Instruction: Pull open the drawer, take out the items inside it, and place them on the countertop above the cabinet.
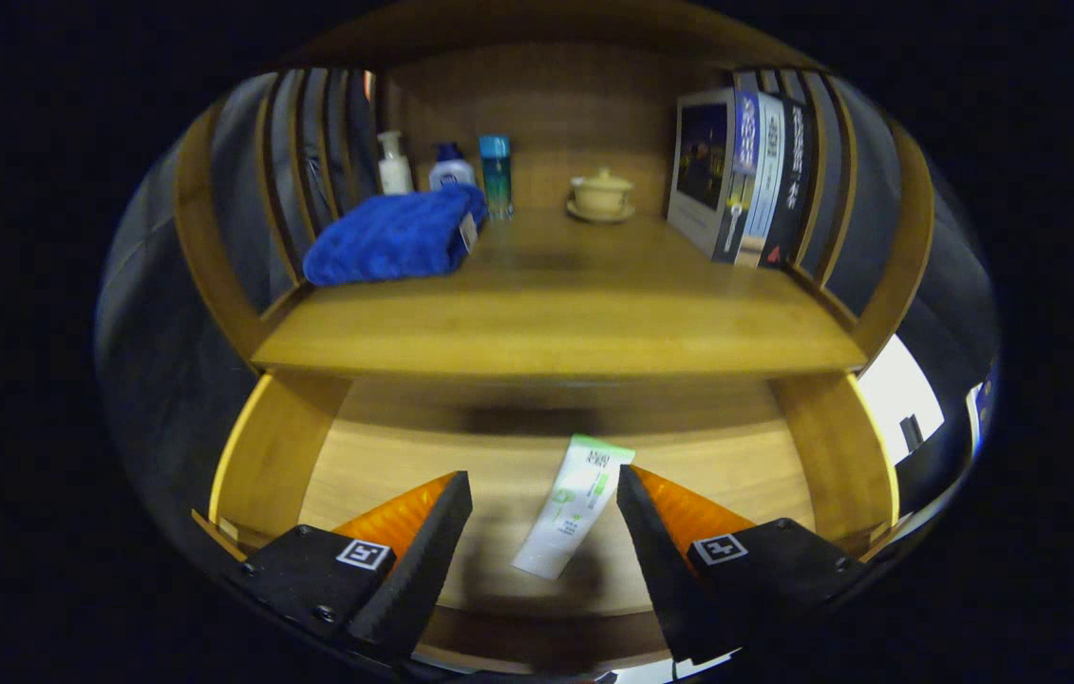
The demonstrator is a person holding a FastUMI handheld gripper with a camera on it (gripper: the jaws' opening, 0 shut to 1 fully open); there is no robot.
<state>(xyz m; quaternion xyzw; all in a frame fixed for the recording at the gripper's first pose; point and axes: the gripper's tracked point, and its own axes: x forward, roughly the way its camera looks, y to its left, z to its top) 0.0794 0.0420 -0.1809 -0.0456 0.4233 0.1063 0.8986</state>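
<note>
The wooden drawer (261,465) stands pulled open below the countertop (555,332). A white and green tube (573,506) lies on the drawer's floor, slanted, its cap end towards me. My gripper (544,484) hovers over the drawer, open, and the tube sits between the fingers, nearer the right one, with neither finger touching it.
On the countertop lie a folded blue towel (394,237) at the left, several bottles (446,171) behind it, a lidded cup on a saucer (601,195) at the back, and upright books (745,176) at the right. Slatted wooden sides flank the shelf.
</note>
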